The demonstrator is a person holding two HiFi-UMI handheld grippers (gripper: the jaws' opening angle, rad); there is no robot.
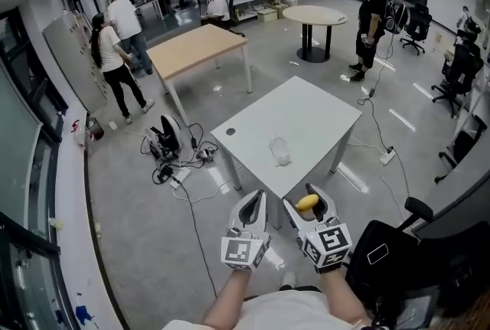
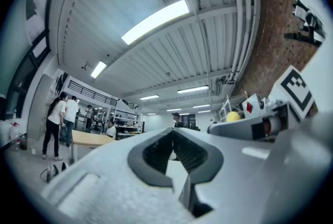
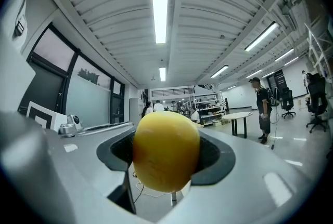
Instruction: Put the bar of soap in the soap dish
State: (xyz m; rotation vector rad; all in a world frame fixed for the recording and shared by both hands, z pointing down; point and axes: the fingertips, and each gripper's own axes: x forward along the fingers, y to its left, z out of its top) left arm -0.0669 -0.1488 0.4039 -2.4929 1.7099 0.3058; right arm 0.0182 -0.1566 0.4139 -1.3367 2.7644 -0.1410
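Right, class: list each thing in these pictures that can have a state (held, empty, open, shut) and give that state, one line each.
bar of soap: yellow, clamped between the right gripper's jaws, off the table.
right gripper: jaws shut on the bar of soap.
left gripper: jaws together, nothing between them.
soap dish: clear, standing on the white table, apparently empty; soap not yet in it.
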